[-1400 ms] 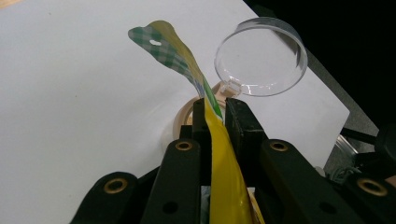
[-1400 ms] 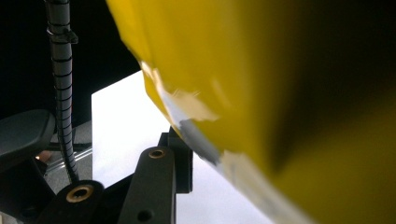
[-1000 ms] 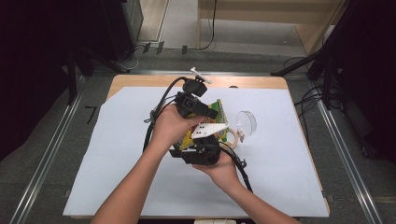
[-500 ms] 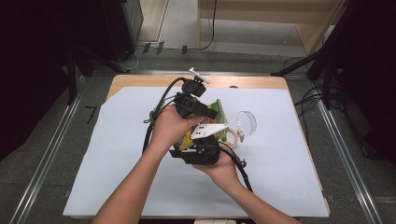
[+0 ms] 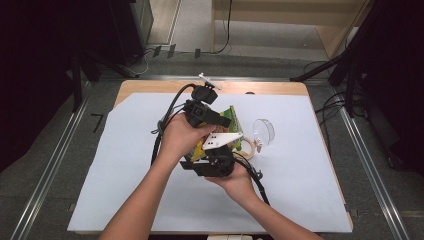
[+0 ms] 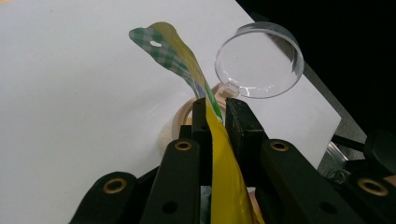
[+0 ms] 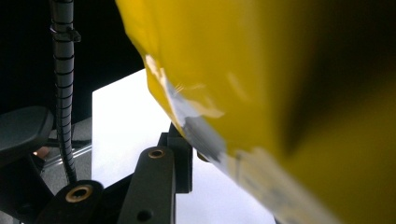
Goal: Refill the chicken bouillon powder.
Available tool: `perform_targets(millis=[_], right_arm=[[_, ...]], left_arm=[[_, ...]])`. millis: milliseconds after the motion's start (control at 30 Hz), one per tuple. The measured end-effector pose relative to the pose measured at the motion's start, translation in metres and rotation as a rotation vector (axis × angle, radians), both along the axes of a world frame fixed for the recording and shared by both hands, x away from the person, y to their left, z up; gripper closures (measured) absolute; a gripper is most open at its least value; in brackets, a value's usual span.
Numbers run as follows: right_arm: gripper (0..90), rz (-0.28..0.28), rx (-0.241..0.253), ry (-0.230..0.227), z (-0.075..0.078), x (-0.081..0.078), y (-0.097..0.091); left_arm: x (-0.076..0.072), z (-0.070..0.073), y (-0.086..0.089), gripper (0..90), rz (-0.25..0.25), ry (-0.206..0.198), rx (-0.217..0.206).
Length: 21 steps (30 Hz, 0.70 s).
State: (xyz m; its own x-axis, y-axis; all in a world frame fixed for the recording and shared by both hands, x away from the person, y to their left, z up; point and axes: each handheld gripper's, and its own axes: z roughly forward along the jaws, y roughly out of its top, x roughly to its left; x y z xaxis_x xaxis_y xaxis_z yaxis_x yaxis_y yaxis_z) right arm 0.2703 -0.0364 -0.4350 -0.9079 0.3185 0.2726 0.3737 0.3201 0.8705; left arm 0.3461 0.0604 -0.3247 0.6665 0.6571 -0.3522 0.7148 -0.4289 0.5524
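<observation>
Left gripper view: left gripper (image 6: 215, 109) jaws pinch the yellow packet (image 6: 219, 158); right gripper (image 5: 216, 159) apparently clamps it too

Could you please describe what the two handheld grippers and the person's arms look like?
Both grippers are black. The left gripper has chunky jaw links with brass-coloured rivets. The right gripper carries a pale three-cornered plate on top. Thick black cables trail from them. The forearms are bare, no sleeves visible.
</observation>
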Motion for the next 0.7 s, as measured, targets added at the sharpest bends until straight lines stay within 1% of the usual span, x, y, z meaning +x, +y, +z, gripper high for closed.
perform_targets(millis=[133,267,500,700], right_arm=[[70.3,0.004,-0.005,-0.008,0.0004,0.0,0.0017],[70.3,0.013,-0.005,-0.008,0.0007,0.0002,0.0035],[70.3,0.013,0.001,-0.006,0.0022,0.0006,0.0037],[70.3,0.015,-0.005,-0.006,0.0022,0.0009,0.0031]], left_arm=[[-0.001,0.0004,0.0029,82.5,0.005,-0.004,-0.005],[-0.0005,0.0009,0.0053,82.6,0.006,0.002,0.001],[-0.0003,0.0027,0.0044,82.6,0.01,0.001,0.004],[0.0007,0.0015,0.0045,82.4,0.008,0.004,0.001]])
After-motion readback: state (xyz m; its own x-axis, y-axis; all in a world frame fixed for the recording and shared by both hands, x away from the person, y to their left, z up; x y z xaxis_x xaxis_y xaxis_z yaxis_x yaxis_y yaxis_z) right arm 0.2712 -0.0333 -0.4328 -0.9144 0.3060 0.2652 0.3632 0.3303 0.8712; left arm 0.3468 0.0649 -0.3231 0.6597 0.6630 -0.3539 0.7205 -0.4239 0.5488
